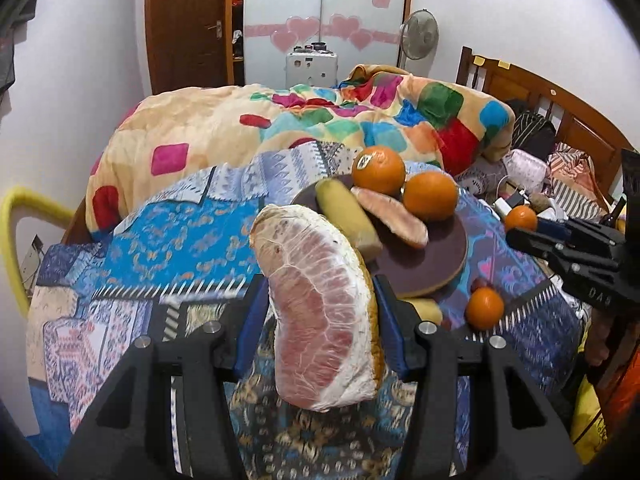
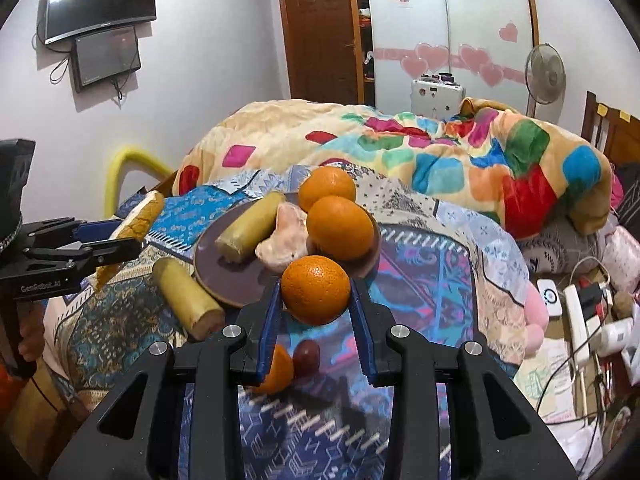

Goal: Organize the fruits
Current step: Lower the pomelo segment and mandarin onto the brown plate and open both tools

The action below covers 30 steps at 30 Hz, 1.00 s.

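**Both claws loaded beside the fruit plate**

My left gripper (image 1: 320, 300) is clamped on a big pomelo wedge (image 1: 320, 304), its long axis running up and away from me, pink flesh facing my left camera. From the right camera the same wedge (image 2: 136, 220) shows only its yellow rind, sticking up past the left claw (image 2: 116, 240).

The brown plate (image 1: 440, 256) sits on the patterned bedspread (image 1: 160, 240) just ahead, carrying a yellow stalk piece (image 1: 348, 216) lying lengthwise away from me, a smaller pomelo slice (image 1: 396, 216) and two oranges (image 1: 378, 170).

My right gripper (image 2: 316, 292) grips another orange (image 2: 316, 290) at the plate's near edge. Only the right view shows a second stalk piece (image 2: 188, 300) lying on the bedspread left of the plate, and below the claw a half-hidden orange (image 2: 276, 372) beside a small dark red fruit (image 2: 306, 354) I can't identify.
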Tool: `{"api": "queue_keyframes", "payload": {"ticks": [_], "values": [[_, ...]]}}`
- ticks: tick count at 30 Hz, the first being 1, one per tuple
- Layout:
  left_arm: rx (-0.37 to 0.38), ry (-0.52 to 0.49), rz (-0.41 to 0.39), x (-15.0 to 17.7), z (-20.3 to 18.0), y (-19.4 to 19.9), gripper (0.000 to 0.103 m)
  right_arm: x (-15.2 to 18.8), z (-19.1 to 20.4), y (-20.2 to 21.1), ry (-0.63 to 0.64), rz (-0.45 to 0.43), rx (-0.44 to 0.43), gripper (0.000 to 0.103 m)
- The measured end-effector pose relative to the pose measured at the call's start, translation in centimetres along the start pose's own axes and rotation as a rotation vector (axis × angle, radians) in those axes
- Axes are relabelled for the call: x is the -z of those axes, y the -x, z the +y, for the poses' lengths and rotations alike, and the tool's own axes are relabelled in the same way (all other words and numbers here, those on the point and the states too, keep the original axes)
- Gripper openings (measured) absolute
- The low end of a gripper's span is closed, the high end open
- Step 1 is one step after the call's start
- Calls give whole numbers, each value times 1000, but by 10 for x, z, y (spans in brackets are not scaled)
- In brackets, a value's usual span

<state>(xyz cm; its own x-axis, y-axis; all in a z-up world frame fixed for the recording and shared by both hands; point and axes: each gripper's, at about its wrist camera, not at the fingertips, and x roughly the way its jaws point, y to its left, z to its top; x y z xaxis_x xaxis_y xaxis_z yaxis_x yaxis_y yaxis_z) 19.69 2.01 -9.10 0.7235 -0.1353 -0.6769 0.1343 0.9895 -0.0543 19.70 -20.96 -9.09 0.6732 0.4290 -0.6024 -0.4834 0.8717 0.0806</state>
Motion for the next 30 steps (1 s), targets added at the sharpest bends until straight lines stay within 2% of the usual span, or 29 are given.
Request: {"api": "queue_keyframes", "payload": {"ticks": [12, 20, 25, 30], "values": [[26, -27, 3, -34, -14, -47, 52, -13, 2, -40, 48, 56, 21, 31], [24, -37, 40, -52, -20, -77, 52, -18, 9, -61, 100, 118, 21, 31], [7, -8, 56, -59, -13, -91, 52, -19, 9, -67, 113, 133, 27, 31], [45, 19, 111, -58, -8, -104, 52, -16, 6, -77, 81, 170, 5, 31]]}}
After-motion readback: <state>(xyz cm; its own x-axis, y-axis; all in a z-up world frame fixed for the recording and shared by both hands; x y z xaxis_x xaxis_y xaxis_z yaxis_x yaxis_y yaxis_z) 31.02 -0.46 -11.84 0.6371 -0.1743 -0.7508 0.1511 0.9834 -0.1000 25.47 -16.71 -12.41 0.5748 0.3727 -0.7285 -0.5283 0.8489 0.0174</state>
